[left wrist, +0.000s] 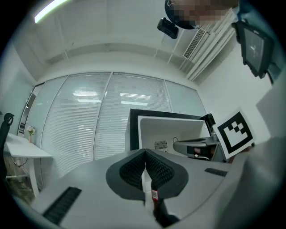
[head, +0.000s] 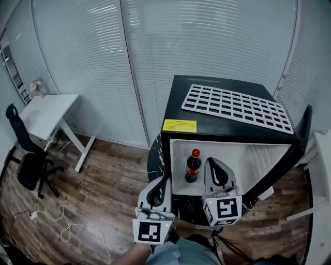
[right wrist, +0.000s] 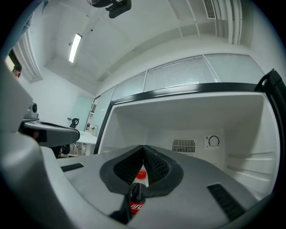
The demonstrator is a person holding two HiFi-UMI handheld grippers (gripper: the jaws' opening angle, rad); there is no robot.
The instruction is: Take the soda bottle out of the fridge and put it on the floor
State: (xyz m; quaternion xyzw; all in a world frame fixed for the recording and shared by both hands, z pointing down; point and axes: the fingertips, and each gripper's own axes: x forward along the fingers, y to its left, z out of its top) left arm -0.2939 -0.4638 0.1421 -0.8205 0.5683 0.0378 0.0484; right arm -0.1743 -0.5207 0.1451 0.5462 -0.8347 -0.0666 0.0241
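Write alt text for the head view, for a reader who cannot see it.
A soda bottle stands upright in an open black fridge, near its left wall. Two tools point toward it: the right tool right of the bottle, the left tool lower left. A white rack lies on the fridge; a desk and chair stand far left.

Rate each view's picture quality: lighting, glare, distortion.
Head view: soft, even light; the blinds bow toward the edges; the soda bottle stands sharp against the bright white inside of the fridge. Left gripper view: strong fisheye with dark corners, and a ceiling light strip glares at upper left. Right gripper view: same round vignette; a ceiling lamp is bright, and the fridge's straight edges curve.
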